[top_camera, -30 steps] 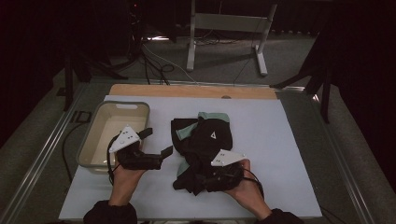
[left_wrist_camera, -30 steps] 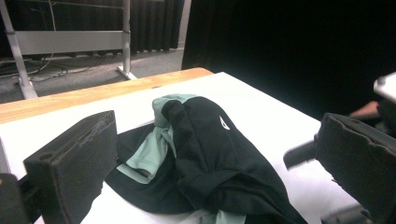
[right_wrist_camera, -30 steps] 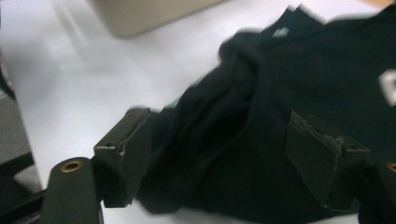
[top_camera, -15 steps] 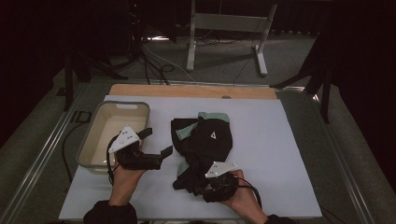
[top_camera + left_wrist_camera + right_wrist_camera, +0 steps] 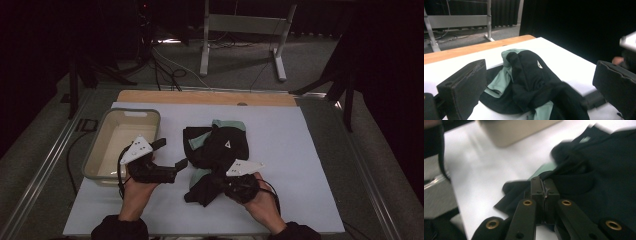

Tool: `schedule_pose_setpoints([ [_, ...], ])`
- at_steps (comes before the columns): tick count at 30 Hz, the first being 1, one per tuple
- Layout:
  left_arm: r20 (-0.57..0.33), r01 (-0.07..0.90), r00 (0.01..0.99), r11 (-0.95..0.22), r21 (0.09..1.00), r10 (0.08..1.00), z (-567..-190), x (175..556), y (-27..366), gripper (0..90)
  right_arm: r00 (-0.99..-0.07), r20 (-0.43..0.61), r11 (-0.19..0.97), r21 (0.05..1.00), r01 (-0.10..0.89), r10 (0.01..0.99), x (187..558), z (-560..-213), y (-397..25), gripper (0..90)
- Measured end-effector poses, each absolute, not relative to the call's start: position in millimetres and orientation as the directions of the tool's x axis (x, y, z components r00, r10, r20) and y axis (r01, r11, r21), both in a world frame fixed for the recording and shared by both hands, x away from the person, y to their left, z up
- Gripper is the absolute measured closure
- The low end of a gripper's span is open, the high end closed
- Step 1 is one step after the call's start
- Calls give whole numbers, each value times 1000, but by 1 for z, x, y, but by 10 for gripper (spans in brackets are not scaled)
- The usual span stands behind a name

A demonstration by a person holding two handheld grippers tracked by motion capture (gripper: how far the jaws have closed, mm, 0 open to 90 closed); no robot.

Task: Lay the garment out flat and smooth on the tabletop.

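Observation:
A crumpled black and mint-green garment [image 5: 220, 145] lies in the middle of the white table top [image 5: 300, 150]. My right gripper [image 5: 220, 184] is at its near edge, and the right gripper view shows the jaws pressed together [image 5: 544, 187] with a fold of black cloth [image 5: 599, 170] pinched between them. My left gripper [image 5: 170, 154] hovers just left of the garment, jaws wide apart and empty. In the left gripper view the garment [image 5: 529, 75] lies ahead between the two pads [image 5: 464, 90], which do not touch it.
A beige plastic tub [image 5: 100, 150] stands at the left of the table, just behind the left hand, and appears in the right gripper view [image 5: 519, 130]. A wooden strip [image 5: 200, 97] runs along the far edge. Cables and a metal stand are on the floor beyond.
The right gripper dipped toward the near edge and came back, keeping hold of the garment's near fold, which shifted a little. The left gripper has stayed still and open.

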State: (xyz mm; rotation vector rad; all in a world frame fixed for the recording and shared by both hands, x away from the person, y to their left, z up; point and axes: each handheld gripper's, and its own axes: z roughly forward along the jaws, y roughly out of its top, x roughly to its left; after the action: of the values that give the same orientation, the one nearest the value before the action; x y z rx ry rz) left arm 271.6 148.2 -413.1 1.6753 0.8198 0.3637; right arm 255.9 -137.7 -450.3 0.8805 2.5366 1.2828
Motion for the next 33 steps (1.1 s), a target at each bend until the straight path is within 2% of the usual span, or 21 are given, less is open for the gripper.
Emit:
schedule_pose_setpoints([
  [12, -209, 365, 744, -123, 923, 635, -428, 272, 125, 26, -780, 89, 372, 842, 392, 619, 282, -411, -128, 892],
  [26, -202, 396, 775, -212, 893, 598, -442, 268, 98, 221, -772, 90, 325, 872, 366, 629, 289, -385, -117, 892],
  [29, -183, 395, 780, -245, 885, 598, -451, 267, 89, 346, -779, 96, 319, 876, 362, 619, 286, -385, -116, 892],
  [31, -179, 405, 792, -281, 870, 584, -457, 267, 84, 505, -783, 96, 322, 876, 360, 615, 284, -386, -116, 892],
  [33, -179, 409, 799, -302, 861, 574, -460, 267, 83, 718, -788, 97, 329, 873, 361, 608, 284, -388, -117, 889],
])
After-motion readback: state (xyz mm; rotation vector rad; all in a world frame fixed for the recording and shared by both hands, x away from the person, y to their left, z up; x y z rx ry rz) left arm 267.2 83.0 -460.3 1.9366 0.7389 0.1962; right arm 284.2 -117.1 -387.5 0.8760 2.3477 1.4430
